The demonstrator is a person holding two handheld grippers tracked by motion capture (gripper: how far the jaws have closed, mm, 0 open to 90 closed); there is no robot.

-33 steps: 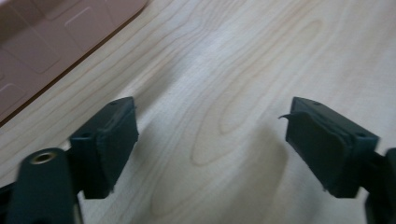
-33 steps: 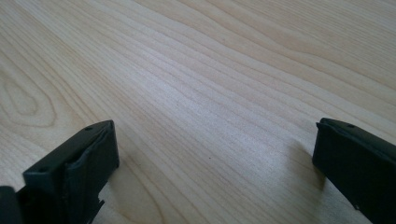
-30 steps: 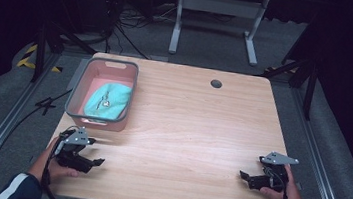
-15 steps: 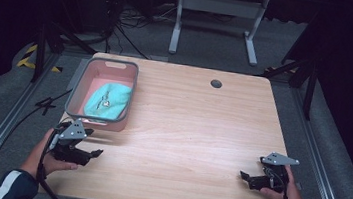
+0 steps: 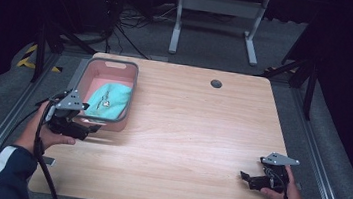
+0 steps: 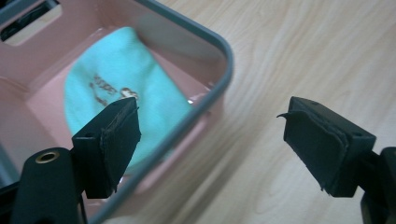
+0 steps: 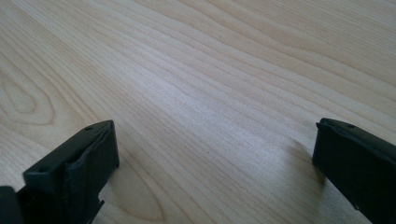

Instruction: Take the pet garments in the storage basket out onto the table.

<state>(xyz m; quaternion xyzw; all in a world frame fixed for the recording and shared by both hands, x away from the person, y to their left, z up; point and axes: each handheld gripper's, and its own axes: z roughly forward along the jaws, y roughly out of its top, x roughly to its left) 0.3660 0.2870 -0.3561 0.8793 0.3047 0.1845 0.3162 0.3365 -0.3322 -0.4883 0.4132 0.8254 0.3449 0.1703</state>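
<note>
A pink bin with a grey rim (image 5: 135,82) (image 6: 224,60) stands at the table's left side, and a folded turquoise cloth (image 5: 109,100) (image 6: 116,93) lies inside it. My left gripper (image 5: 91,129) (image 6: 212,144) hovers open at the bin's near corner, one jaw over the cloth and the other over bare wood. My right gripper (image 5: 246,178) (image 7: 212,163) rests open low over the table near the front right, with nothing between its jaws.
The wooden table (image 5: 191,131) has a round cable hole (image 5: 216,83) near its far edge. A metal stand (image 5: 214,13) and cables sit on the dark floor behind. Rails run along both sides of the table.
My left gripper has moved forward from the front left edge up to the bin's near corner. The right gripper has stayed in place.
</note>
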